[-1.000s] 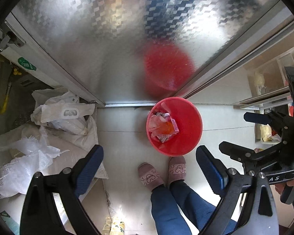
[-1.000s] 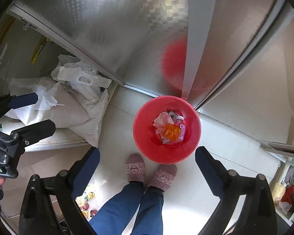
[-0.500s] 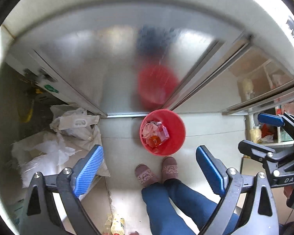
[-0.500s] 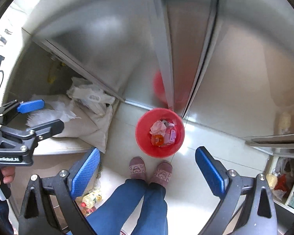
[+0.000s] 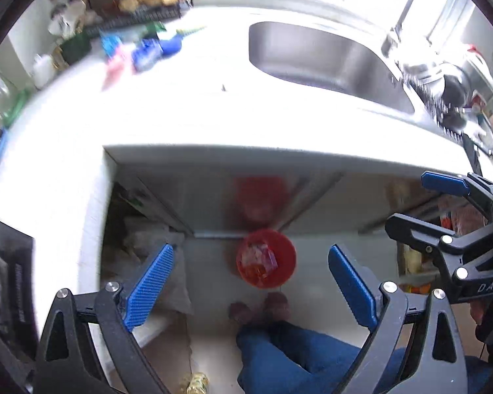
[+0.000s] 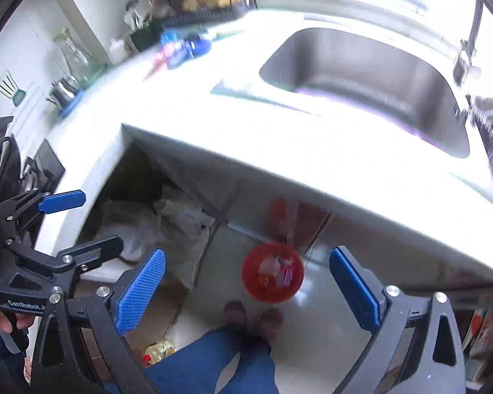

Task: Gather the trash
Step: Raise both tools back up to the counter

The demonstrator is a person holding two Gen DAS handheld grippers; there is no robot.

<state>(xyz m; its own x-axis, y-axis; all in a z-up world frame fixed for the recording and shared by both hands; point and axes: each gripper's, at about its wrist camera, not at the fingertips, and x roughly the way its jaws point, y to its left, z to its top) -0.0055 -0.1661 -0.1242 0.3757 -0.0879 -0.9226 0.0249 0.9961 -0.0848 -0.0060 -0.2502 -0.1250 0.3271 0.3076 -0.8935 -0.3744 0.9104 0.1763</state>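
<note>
on the floor, red bin (image 5: 266, 257) stands upright, mouth up; both grippers' fingers apart

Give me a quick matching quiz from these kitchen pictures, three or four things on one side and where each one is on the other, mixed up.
Things:
1. red bin
2. sink
3. white sacks
4. slippers

Places:
A. set into the countertop
B. in the open space under the counter
C. on the floor by the cabinet doors
D. on the person's feet

Pairs: 1-C, 2-A, 3-B, 4-D
</note>
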